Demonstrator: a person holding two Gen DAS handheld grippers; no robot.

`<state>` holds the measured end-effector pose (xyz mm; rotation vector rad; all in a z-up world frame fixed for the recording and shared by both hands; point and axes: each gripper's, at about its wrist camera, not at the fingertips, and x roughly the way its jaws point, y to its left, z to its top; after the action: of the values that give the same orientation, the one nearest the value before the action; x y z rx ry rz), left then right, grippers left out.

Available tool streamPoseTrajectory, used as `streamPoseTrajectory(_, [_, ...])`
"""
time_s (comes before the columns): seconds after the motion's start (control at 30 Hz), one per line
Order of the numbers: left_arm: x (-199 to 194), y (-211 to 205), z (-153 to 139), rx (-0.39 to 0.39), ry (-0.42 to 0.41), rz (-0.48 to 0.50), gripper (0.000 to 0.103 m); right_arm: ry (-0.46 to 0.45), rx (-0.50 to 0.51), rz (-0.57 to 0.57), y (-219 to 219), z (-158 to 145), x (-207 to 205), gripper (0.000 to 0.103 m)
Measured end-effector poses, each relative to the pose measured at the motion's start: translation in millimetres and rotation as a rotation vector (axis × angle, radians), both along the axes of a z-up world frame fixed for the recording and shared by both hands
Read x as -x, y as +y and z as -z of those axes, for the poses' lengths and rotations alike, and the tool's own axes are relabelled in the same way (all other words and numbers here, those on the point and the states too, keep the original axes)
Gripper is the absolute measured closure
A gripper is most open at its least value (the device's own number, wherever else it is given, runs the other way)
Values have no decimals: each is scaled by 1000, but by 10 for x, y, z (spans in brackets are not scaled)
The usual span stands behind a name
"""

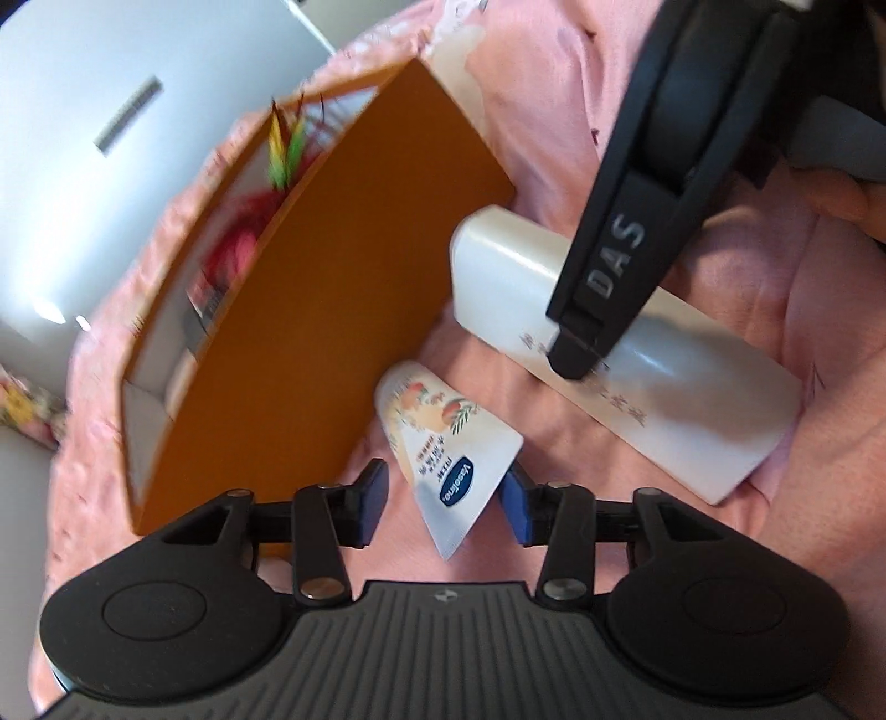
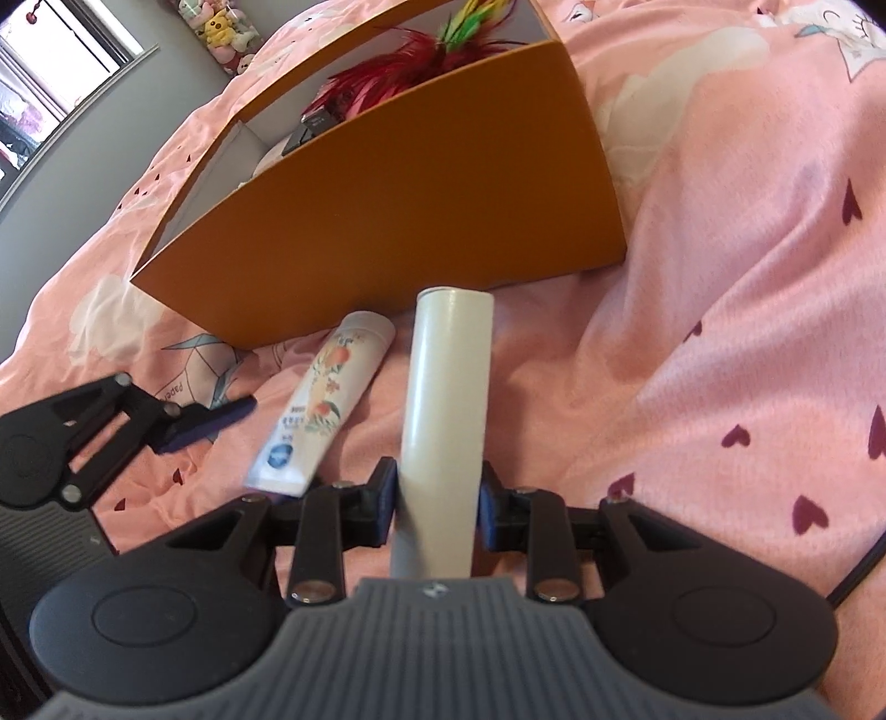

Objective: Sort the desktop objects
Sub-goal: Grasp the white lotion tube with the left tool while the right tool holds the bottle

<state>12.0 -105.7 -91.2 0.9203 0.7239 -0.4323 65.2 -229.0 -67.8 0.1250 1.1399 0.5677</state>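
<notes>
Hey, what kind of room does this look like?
Probably a bedroom: everything lies on a soft pink printed bedsheet, plush toys are piled by the grey wall, and a window sits beside them.

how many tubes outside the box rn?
2. The Vaseline tube lies on the pink bedspread beside the orange box. The plain white tube is in the right tongs. The box could hide more.
</notes>
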Motion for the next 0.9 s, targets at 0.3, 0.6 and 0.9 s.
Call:
streamPoseTrajectory(0.3, [-129,39,-8,29,-22,-67,84,8,24,-8,41,37,-1,70])
streamPoseTrajectory(0.6, [-161,245,-350,248,-16,-180,93,6,9,1,10,18,12,71])
streamPoseTrajectory(0.9, [-262,537,-693,439,72,-286,94,-2,-10,19,-36,-80,19,72])
